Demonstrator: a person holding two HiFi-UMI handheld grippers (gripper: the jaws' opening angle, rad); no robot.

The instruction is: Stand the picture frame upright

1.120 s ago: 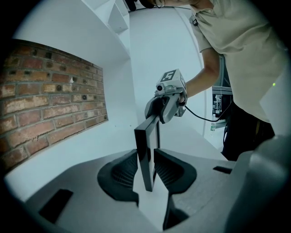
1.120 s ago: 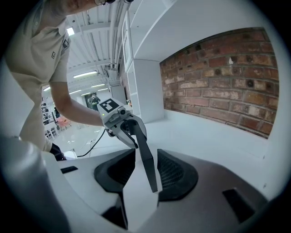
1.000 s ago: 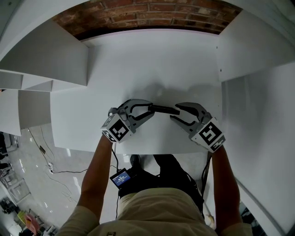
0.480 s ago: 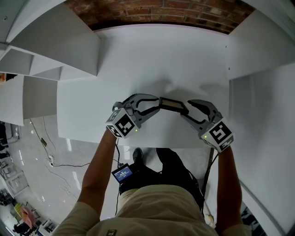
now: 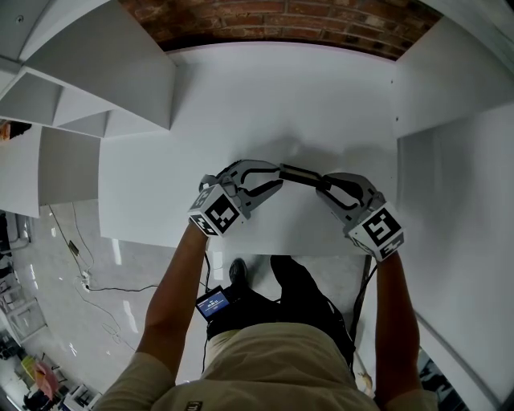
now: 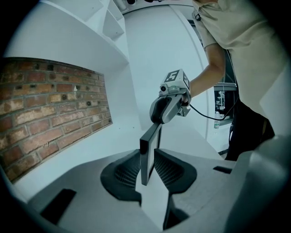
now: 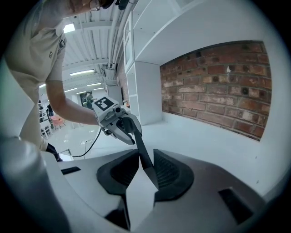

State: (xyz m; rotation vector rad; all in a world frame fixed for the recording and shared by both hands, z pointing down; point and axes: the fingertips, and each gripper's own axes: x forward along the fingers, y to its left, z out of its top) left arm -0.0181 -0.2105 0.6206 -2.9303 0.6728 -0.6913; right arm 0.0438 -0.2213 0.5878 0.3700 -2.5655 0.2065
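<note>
— Since a second ago the right gripper (image 5: 323,186) has drawn its jaws in. They have just been closing and now pinch the frame's (image 5: 299,175) right end.
— And the left gripper (image 5: 275,177)?
— Clamped on the left end, as before, with a pad on each face.
— Where is the frame?
— Spanning the two grippers, seen edge-on from above, over the near part of the white shelf (image 5: 241,104). I can't tell whether it touches. A brick wall (image 5: 281,20) runs along the far side.
</note>
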